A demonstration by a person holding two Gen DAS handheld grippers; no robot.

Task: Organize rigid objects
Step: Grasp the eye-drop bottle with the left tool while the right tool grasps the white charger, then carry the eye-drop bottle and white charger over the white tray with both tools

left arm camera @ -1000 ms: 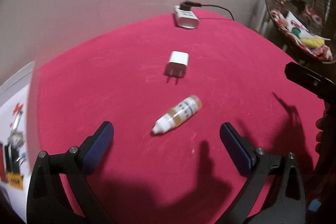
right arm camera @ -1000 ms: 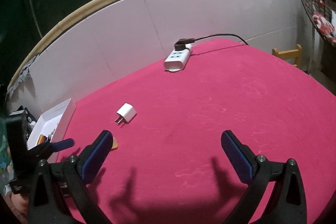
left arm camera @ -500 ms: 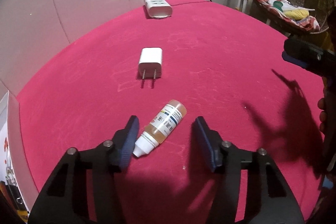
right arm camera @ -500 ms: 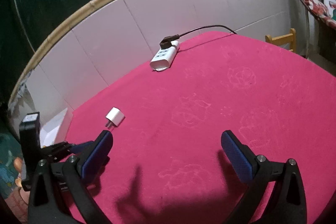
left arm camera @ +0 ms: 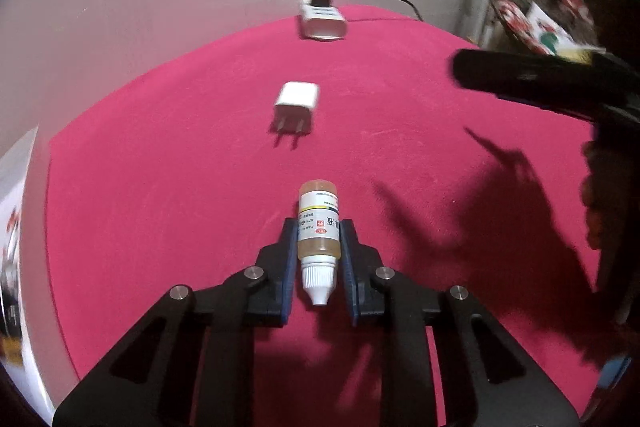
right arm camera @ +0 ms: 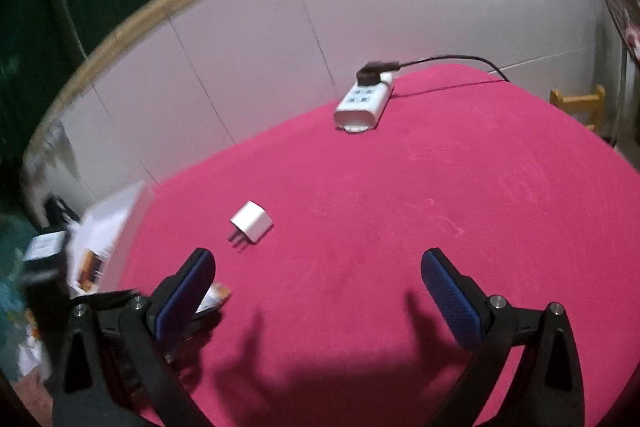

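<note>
- Far left in the left wrist view: a white box (left arm camera: 16, 227) sits off the edge of the table, its printed contents blurred beyond reading.
- Centre now: the left gripper (left arm camera: 318, 247) has just been closing, and both blue pads are pressed on the dropper bottle (left arm camera: 319, 227). It has the bottle by its lower body.
- The bottle lies along the fingers on the red tablecloth (left arm camera: 160, 207), white nozzle toward the camera, amber base pointing away.
- Just beyond it, apart, the white charger plug (left arm camera: 297, 103) lies flat with its two prongs facing the bottle.
- Further back near the wall, the white power strip (left arm camera: 322, 21) carries a black plug, its cable running off to the right.
- Right side: a dark, blurred part of the other tool crosses the frame edge.
- Right wrist view: the right gripper (right arm camera: 318, 291) is spread wide above the cloth, nothing between its fingers, with the charger plug (right arm camera: 253, 223) ahead to its left.
</note>
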